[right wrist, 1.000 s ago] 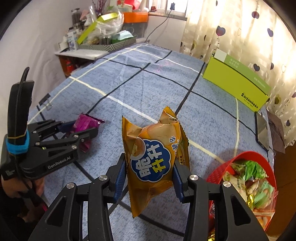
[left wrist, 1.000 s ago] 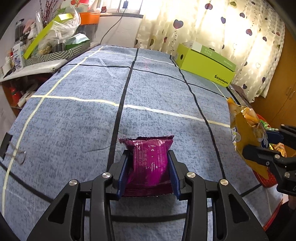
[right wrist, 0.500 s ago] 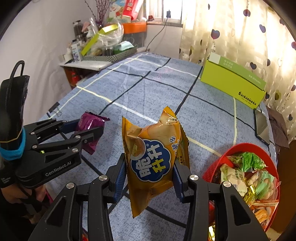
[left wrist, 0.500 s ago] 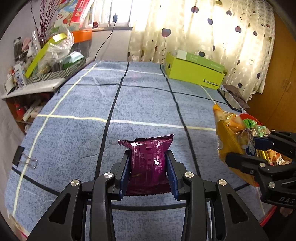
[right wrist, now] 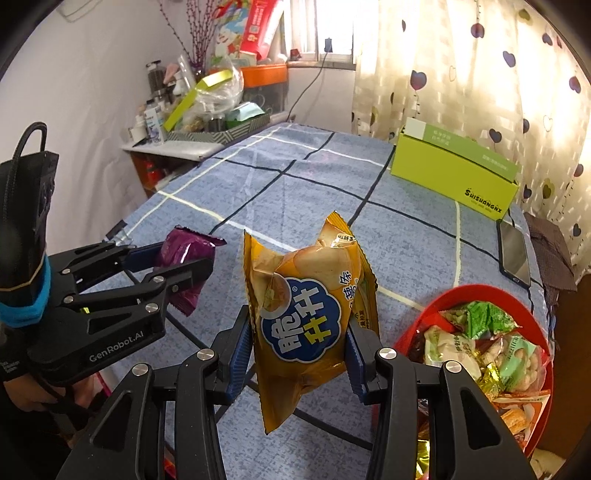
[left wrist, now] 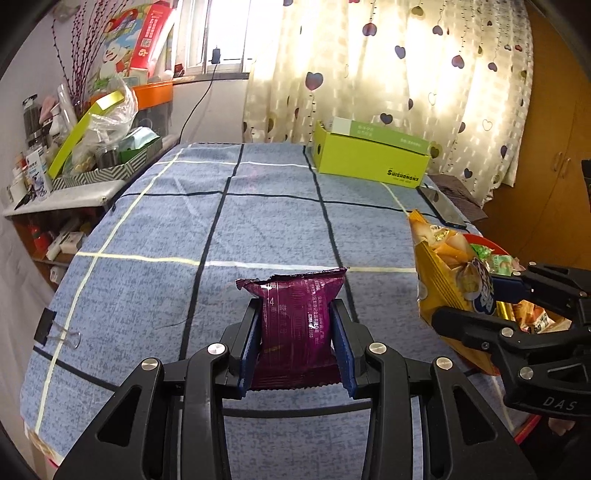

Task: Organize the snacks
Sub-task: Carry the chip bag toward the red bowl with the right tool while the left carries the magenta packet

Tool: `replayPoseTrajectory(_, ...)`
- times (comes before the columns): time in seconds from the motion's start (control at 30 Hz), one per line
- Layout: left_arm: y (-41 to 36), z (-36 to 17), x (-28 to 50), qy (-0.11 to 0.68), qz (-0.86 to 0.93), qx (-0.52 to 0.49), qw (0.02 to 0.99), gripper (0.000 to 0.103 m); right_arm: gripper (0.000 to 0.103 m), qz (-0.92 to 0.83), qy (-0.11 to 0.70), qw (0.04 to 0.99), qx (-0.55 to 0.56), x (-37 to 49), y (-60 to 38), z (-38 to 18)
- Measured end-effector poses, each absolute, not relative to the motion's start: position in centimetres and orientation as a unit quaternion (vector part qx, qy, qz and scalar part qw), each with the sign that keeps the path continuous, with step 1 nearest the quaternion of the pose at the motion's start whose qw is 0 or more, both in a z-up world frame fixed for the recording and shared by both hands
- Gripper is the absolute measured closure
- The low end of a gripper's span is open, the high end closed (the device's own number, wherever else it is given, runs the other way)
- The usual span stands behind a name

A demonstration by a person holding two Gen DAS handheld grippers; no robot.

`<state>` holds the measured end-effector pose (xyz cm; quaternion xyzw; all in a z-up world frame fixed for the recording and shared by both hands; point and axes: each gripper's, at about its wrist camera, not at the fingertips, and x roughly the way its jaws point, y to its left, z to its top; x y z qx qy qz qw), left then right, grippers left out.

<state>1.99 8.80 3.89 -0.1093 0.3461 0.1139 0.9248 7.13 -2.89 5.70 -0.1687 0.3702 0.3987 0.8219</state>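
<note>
a lived-in room of a home is shown, not a lab or shop. a table is covered with a blue checked cloth, and a window is hung with heart-printed curtains. a side shelf is crowded with bottles, boxes and bags, and a wooden wardrobe is seen at the right edge.

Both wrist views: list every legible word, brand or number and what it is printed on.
"SHISHANGNX": green box.
"GenRobot.AI": left claw body.
"DAS": right claw body, cut off.
"14": purple packet; its finer print is too small.
Yellow chip bag: large Chinese characters, not legible to me.
</note>
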Motion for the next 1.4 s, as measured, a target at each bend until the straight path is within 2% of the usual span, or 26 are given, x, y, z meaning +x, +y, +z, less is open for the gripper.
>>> replayPoseTrajectory(1.4,-0.4,5.5,8.3,0.340,0.021,-0.072,0.938,0.065,0.060,0.333,0.366,0.865,-0.086,10.2,-13.0,7.0)
